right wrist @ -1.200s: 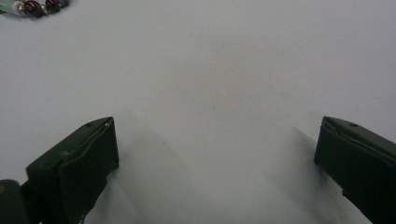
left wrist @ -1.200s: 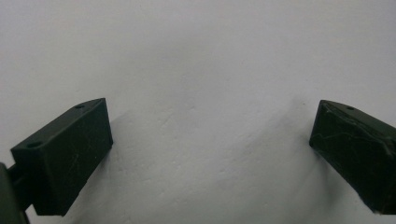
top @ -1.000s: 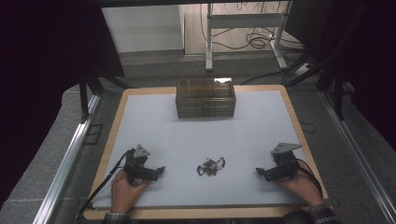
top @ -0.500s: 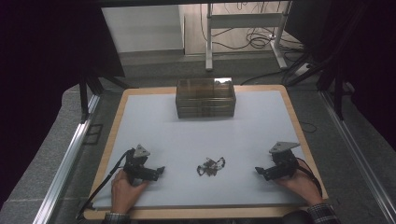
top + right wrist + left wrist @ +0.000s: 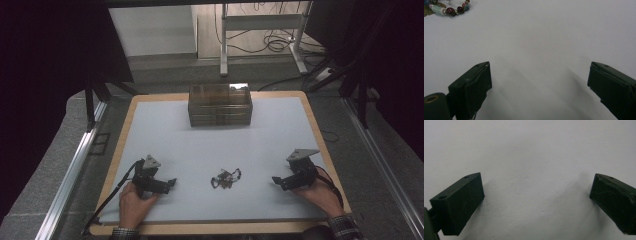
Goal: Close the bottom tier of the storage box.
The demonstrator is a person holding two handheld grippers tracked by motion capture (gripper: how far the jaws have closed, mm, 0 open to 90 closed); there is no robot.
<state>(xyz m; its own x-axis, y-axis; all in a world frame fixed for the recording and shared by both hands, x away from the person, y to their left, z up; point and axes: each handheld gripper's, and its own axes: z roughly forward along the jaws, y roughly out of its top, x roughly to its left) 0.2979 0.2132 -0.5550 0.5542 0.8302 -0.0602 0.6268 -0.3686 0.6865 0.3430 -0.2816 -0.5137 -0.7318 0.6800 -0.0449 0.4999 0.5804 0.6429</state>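
A beaded bracelet (image 5: 226,178) with dark red and teal beads lies in a small heap on the white board (image 5: 165,130), near the front middle. My left gripper (image 5: 172,182) rests low on the board to its left, pointing right, its jaws wide apart over bare white surface (image 5: 536,187). My right gripper (image 5: 275,180) sits to the bracelet's right, pointing left; its jaws have been closing slightly but stand wide apart with nothing between them (image 5: 540,75). In the right gripper view the bracelet (image 5: 449,8) lies ahead at the upper left, well clear of the jaws.
A clear brownish box with several stacked drawers (image 5: 220,105) stands at the board's far middle edge. The board has a wooden rim (image 5: 320,135). Metal rails run along both sides, and cables and a stand's legs lie on the floor beyond.
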